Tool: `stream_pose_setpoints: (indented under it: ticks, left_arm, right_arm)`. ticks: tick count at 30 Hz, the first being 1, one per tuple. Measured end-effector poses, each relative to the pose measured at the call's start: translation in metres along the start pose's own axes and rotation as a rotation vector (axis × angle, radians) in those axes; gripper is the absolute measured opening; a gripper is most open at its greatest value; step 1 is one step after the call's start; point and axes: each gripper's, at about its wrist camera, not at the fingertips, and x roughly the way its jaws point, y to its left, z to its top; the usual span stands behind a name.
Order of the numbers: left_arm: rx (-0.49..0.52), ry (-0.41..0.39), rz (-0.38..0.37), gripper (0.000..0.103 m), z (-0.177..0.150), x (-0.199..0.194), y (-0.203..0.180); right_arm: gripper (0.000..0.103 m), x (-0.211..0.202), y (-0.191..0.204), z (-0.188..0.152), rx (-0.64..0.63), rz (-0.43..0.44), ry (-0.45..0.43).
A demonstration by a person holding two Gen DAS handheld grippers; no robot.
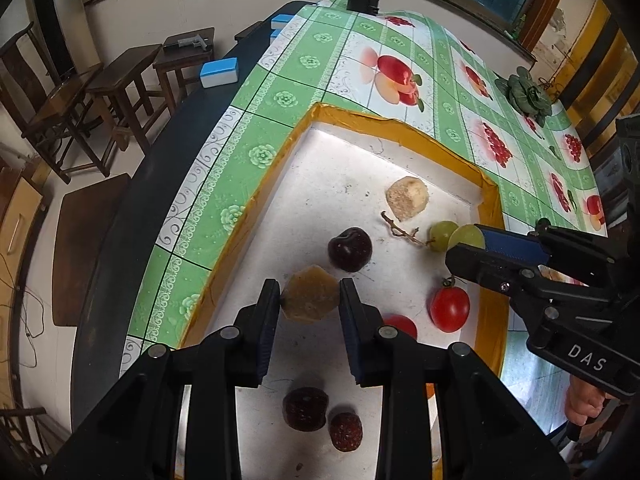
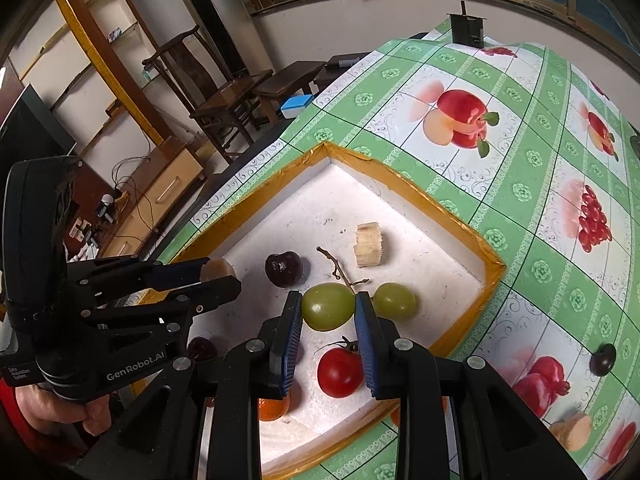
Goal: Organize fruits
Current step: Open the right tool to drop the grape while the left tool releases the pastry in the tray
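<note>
left wrist view: left gripper clenched on a tan fruit chunk, held over the white tray near a dark cherry. right wrist view: right gripper clamped on a green grape, above the tray floor; second grape just beside it, red tomato below, banana slice farther back.

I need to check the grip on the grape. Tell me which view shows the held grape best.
The right wrist view: the green grape sits whole between the right gripper pads. The left wrist view shows it half hidden behind that gripper.
</note>
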Motion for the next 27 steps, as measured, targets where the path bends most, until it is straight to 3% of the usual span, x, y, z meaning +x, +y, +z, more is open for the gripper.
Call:
stream_pose_setpoints:
  ticks: [14,27]
  left_arm:
    - [-0.012,0.038,-0.006,0.028,-0.001,0.017,0.007]
    - [-0.017,0.057,0.002,0.028,-0.003,0.021,0.008]
  right_arm:
    - [0.027,0.039,0.006,0.001,-0.052,-0.038,0.076]
    - [0.028,0.043,0.0,0.001,-0.03,-0.048,0.077]
